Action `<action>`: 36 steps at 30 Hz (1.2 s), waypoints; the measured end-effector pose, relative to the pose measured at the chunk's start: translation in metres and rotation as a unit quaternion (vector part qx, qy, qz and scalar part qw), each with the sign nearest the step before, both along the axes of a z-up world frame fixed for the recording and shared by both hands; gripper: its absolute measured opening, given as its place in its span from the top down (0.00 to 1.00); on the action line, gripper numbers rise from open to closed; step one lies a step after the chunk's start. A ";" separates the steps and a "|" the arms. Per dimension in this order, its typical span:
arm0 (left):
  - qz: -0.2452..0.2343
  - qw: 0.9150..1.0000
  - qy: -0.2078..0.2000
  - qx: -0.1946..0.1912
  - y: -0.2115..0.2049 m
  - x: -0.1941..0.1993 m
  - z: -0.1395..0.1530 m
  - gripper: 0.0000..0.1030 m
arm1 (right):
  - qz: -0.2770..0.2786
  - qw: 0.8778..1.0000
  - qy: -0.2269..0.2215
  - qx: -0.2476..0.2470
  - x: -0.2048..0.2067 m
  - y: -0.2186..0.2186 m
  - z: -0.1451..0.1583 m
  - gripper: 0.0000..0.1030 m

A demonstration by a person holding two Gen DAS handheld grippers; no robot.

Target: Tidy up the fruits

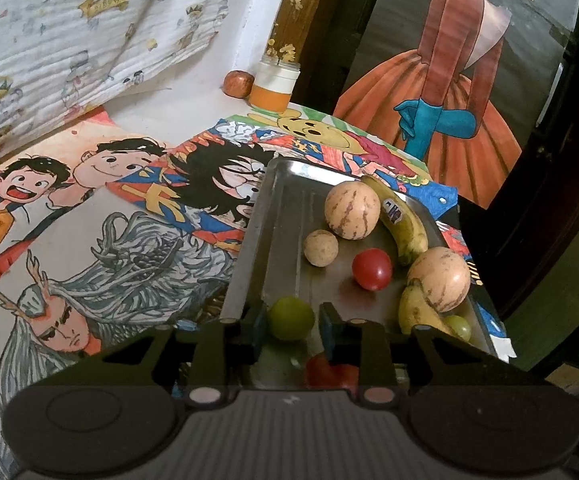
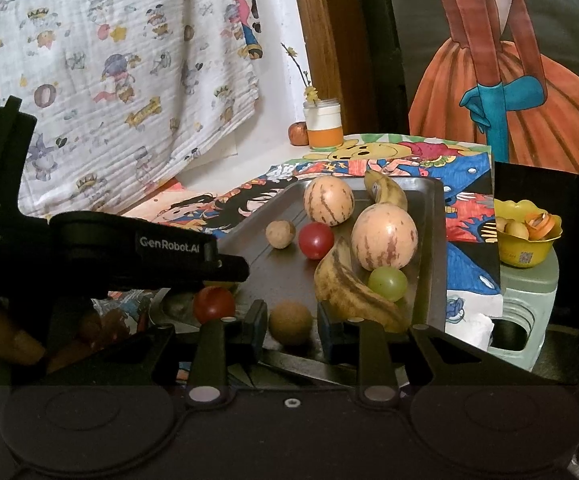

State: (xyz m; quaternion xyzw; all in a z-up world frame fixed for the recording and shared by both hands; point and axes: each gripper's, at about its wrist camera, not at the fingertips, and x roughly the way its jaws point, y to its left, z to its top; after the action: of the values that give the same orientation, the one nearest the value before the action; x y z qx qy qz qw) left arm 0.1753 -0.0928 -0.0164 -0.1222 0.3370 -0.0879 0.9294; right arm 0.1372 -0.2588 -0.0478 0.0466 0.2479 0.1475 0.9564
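A metal tray (image 1: 285, 216) holds two striped melons (image 1: 352, 210) (image 1: 439, 279), two bananas (image 1: 403, 220), a small tan ball fruit (image 1: 320, 248), a red tomato (image 1: 371, 269) and green grapes. My left gripper (image 1: 291, 320) has its pads on either side of a green grape (image 1: 291, 318) over the tray's near end. A second red tomato (image 1: 331, 372) lies below it. My right gripper (image 2: 291, 322) has its pads on either side of a brown round fruit (image 2: 290, 322) at the tray's (image 2: 429, 240) near edge. The left gripper's body (image 2: 149, 252) crosses the right wrist view.
Colourful drawings (image 1: 109, 208) cover the table. An orange-and-white jar (image 1: 275, 84) and a small apple (image 1: 238, 83) stand by the back wall. A yellow bowl (image 2: 527, 236) with fruit sits on a green stool (image 2: 525, 304) to the right. A patterned cloth (image 2: 109, 80) hangs behind.
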 end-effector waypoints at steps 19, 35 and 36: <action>0.041 0.998 -0.035 0.014 -0.001 -0.021 0.025 0.28 | -0.011 0.999 -0.033 0.016 -0.026 -0.012 0.020 0.57; 0.087 0.992 -0.094 -0.015 0.025 -0.062 0.058 0.00 | -0.046 0.994 -0.095 0.027 -0.064 -0.016 0.052 0.01; 0.089 0.991 -0.100 -0.020 0.028 -0.064 0.059 0.00 | -0.048 0.993 -0.100 0.029 -0.066 -0.016 0.053 0.01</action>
State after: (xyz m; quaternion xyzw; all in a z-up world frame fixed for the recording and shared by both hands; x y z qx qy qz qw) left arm 0.1109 -0.0652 0.0429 -0.1610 0.2285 -0.0231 0.9599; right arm 0.0708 -0.2750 0.0056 0.0706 0.1443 0.1128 0.9805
